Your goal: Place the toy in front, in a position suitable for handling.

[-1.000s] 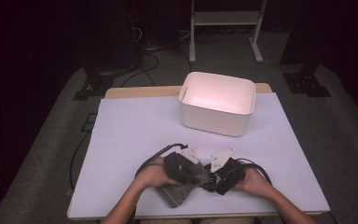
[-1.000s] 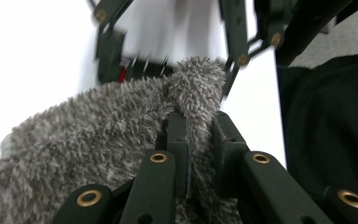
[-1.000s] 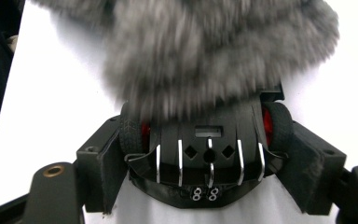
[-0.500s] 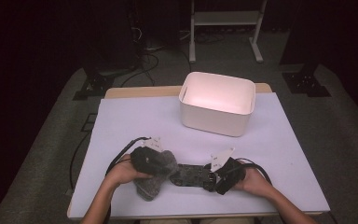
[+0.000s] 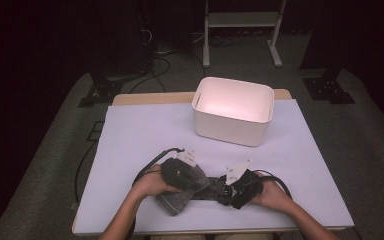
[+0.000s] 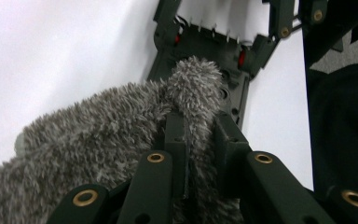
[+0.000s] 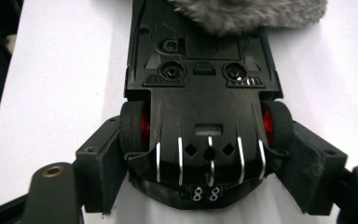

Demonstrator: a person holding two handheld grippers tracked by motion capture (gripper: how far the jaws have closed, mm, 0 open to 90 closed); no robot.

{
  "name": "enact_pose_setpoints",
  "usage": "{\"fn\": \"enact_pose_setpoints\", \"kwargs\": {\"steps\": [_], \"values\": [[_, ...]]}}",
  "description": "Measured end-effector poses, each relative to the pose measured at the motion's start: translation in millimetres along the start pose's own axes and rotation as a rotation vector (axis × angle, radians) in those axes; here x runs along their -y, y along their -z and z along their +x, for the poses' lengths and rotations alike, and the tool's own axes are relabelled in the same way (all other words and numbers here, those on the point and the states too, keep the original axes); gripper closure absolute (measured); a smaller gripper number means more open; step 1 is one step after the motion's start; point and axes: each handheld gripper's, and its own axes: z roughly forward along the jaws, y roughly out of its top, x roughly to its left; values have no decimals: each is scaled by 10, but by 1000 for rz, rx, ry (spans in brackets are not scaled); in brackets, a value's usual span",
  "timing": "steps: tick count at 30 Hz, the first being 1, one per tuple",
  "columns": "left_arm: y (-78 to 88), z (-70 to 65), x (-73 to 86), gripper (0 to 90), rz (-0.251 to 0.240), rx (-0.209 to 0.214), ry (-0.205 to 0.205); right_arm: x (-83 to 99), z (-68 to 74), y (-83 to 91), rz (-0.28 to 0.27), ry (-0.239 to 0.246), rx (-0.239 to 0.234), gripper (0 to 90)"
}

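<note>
Two grippers meet low on the table, near the person's edge. Left gripper: jaws drawn nearly together, pinching a fold of the grey fuzzy cloth between the pads. In the left gripper view the cloth bunches up over the jaws and lies across one end of the toy car, which rests upside down with its black underside up.

Right gripper: jaws wide, one on each side of the toy car at its wheeled end, pads against the two red-hubbed wheels; car held across its width. In the right gripper view the cloth covers the car's far end.

High view: left gripper and right gripper face each other, the car spanning the gap between them, the cloth draped at the left gripper's side and lying partly on the table. Left hand and right hand come in from the bottom edge.

White bin stands well apart, toward the far side of the white-covered table; its inside appears bare.
</note>
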Motion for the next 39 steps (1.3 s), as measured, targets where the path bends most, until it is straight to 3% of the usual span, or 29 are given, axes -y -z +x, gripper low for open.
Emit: {"fn": "enact_pose_setpoints", "kwargs": {"steps": [2,7,11,14,20,22,23,26,32,39], "values": [[15,-22,53,781,26,-15,-5,8,-12,7,-7,-17,-2,211],[71,12,199,774,5,-11,32,46,-38,71,-34,-65,-32,220],[103,60,231,772,-1,-31,51,32,2,71,-15,-28,-9,230],[105,102,198,774,13,-63,56,20,21,66,-4,-14,5,231],[19,119,2,772,-14,-32,35,-9,20,42,3,6,20,232],[-38,109,-65,773,5,-27,13,-23,16,24,10,17,23,231],[-52,106,-78,773,13,-32,10,-22,14,24,6,1,15,230],[-42,117,-51,773,13,-32,26,4,-25,35,-15,-42,-16,227],[-14,95,19,773,3,-32,32,10,-22,50,-21,-40,-18,226],[-23,62,-31,774,13,-22,18,-1,-5,64,-17,-35,-14,231]]}}
